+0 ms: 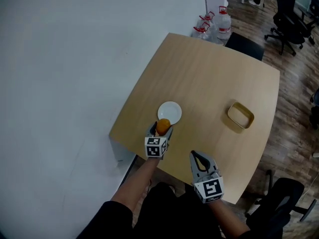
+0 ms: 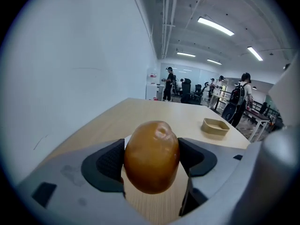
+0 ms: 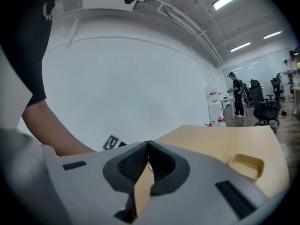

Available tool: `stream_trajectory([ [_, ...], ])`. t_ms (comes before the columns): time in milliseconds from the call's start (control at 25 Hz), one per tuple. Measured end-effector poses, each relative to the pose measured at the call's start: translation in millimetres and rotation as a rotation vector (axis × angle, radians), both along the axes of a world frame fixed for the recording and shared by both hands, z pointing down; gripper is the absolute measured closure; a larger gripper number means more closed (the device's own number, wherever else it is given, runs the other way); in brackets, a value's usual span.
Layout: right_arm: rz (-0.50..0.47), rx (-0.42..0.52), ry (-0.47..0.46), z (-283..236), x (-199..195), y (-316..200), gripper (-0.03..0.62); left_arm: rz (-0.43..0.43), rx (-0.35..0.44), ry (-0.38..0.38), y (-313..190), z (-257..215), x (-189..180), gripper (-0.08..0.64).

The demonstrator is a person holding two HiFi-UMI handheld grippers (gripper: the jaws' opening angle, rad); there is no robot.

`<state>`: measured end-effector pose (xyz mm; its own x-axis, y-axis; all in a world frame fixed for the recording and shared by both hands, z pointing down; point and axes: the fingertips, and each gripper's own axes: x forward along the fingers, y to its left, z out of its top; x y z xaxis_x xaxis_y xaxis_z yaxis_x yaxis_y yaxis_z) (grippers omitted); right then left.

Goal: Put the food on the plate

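Left gripper point(image 1: 160, 125) clamped on orange-brown food point(image 1: 163, 128), jaw tips at plate's point(image 1: 172, 109) near rim. Right gripper point(image 1: 194, 155) pressed closed, empty, right of plate, nearer person. Left forearm point(image 1: 135, 182) extended.

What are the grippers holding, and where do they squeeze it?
The left gripper pinches the orange-brown food by its two sides. The right gripper is shut, empty.

We saw a shallow tan tray point(image 1: 240, 115) lying on the wooden table point(image 1: 209, 68), ahead and right of the right claw point(image 1: 194, 155). Water bottles point(image 1: 223, 24) stood far beyond it, past the table's corner, with black office chairs point(image 1: 286, 16) farther right.
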<state>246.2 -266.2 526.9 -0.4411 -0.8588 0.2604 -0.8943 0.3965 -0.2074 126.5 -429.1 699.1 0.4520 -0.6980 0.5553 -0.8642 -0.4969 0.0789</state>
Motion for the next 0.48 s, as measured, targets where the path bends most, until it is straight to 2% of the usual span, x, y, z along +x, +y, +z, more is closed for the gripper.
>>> stream_trajectory([
  [200, 0.005, -0.044, -0.017, 21.3, 22.6, -15.5, 0.532, -0.021, -0.104, -0.041, -27.0, 34.5, 7.1, 0.232],
  [320, 0.001, -0.07, -0.028, 32.8, 28.7, -16.5, 0.532, -0.051, -0.181, -0.026, -37.6, 58.3, 4.1, 0.232],
  [480, -0.008, -0.089, -0.03, 46.3, 39.3, -19.8, 0.532, -0.064, -0.216, -0.043, -51.8, 82.2, 4.7, 0.232],
])
